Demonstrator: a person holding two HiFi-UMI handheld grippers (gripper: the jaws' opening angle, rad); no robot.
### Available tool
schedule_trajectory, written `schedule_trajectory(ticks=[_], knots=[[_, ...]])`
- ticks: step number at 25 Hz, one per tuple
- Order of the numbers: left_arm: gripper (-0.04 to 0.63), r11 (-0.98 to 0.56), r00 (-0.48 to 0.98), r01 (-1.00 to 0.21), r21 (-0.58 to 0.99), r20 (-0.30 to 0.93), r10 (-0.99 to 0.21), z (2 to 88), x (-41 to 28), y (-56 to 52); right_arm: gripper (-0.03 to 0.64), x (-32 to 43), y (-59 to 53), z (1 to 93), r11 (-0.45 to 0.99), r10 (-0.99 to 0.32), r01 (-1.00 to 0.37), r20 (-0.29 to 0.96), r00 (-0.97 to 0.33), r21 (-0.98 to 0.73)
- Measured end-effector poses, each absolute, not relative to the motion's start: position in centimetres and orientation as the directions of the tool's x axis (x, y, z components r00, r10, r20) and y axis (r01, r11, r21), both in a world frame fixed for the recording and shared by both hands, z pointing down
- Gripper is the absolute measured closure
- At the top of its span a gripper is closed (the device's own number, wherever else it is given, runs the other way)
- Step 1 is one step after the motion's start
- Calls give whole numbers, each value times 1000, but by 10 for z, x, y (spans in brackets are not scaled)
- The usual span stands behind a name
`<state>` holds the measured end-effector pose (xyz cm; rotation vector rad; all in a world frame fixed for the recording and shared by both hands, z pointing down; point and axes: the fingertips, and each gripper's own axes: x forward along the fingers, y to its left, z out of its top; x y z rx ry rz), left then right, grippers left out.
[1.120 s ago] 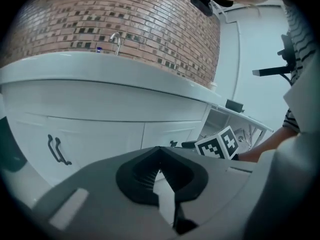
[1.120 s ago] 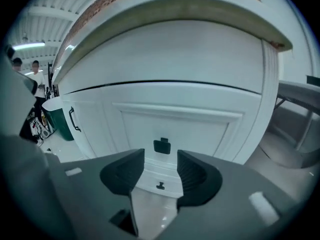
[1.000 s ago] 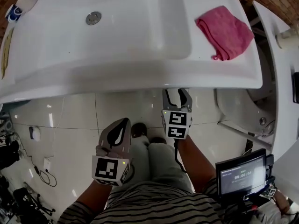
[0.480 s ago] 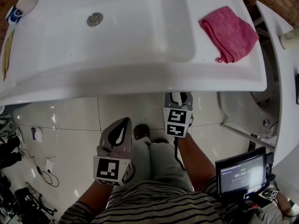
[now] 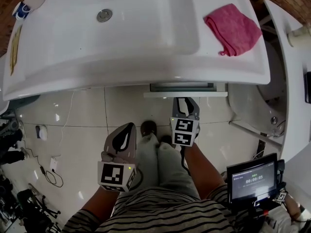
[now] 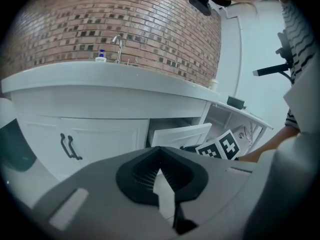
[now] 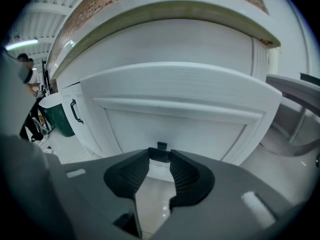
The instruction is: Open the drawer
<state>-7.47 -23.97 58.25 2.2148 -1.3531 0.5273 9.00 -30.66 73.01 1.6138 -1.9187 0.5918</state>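
The drawer stands partly out below the right part of the worktop. The right gripper has its jaws narrowed onto the small dark handle.

Recommended: pull straight back and level, without twisting, so the handle does not slip.

The left gripper hangs apart, jaws together on nothing.

The right gripper view alone shows the grip. The head view shows the drawer's projection from above.
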Motion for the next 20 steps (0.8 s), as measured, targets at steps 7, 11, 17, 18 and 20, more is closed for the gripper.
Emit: schedule_trajectory(ticks=[7,11,17,18,20], knots=[[581,-389,435,-897,211,584,-685,564,-75,-197,491,87,-235,730,183,-671,-983,730,-132,-10],[581,-379,429,-900,217,595,-679,561,-75,-181,492,86,-197,732,197,-640,-980,754,-148,-25],[581,-392,444,-892,225,602,-663,555,-64,-162,495,85,-156,730,208,-606,-977,778,-167,-48],[581,-394,446,-891,227,602,-662,553,-62,-161,497,85,-153,729,211,-603,-976,779,-169,-48],[581,-395,448,-890,229,602,-661,550,-59,-159,502,85,-152,729,222,-596,-974,784,-174,-46]])
